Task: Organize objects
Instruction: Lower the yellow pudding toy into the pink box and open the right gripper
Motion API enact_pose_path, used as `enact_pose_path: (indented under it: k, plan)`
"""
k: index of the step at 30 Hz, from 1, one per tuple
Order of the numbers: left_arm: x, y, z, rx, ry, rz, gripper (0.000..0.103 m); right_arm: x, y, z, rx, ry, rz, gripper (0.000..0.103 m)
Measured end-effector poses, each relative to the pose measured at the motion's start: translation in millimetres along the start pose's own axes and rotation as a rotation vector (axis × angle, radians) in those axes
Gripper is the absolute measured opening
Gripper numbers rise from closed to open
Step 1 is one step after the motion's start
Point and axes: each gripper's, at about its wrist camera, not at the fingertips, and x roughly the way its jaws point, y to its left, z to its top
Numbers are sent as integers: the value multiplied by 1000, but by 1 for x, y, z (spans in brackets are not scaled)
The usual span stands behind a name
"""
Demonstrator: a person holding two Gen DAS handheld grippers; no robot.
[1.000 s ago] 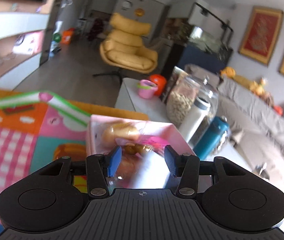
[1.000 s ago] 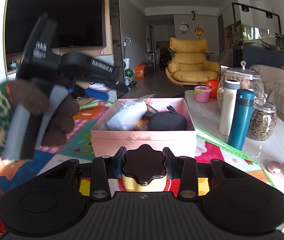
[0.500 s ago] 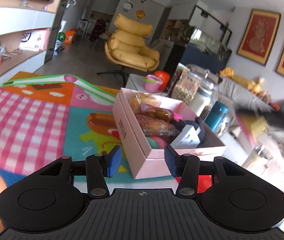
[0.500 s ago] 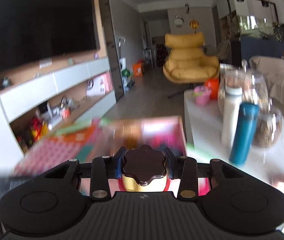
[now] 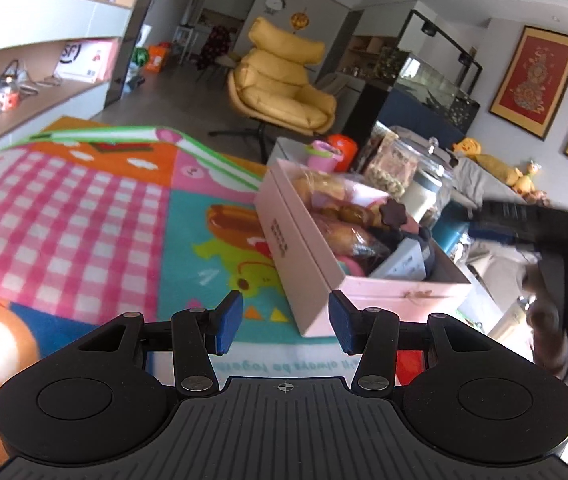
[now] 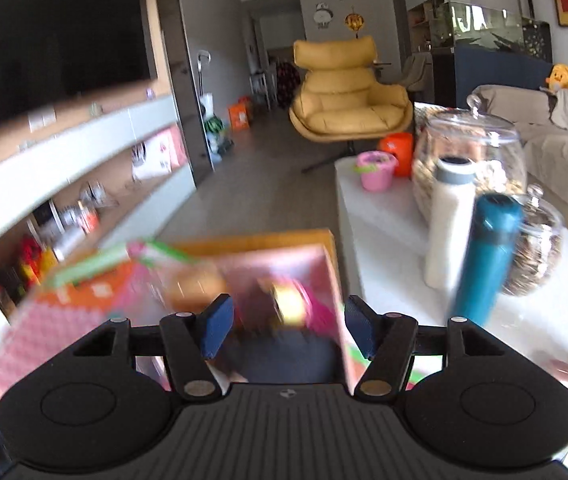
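Far left on the shelf (image 5: 23, 92) there's a white package (image 5: 83, 60) marked "SF", and upside-down print on the play mat (image 5: 83, 208) by the left gripper (image 5: 286, 322) reads something like "always be together". That mat covers the surface, its far edge dropping to bare floor (image 5: 187, 104) before a yellow armchair (image 5: 279, 84). The pink box (image 5: 304, 248) sits on the mat, full of wrapped snacks plus a brown flower-shaped lid (image 5: 394, 213); both grippers' jaws are spread and empty, the right gripper (image 6: 288, 328) having just opened over the box, bottles (image 6: 484, 256) and jars (image 6: 472, 152) to its right.
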Motion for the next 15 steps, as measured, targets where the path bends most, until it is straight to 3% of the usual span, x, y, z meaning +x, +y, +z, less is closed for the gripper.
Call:
enact_pose_path:
  k: [6,10,15]
  plan:
    - [8,-15,-7,45,39,2,52,-20,-19,-37,-45,40,-12,70]
    - [5,-21,-8,61,34,18,52,-31,-28,-57,-7,74,46,75]
    - [5,-34,-18,170,32,119,52,-37,-5,-84,-48,94,43,86]
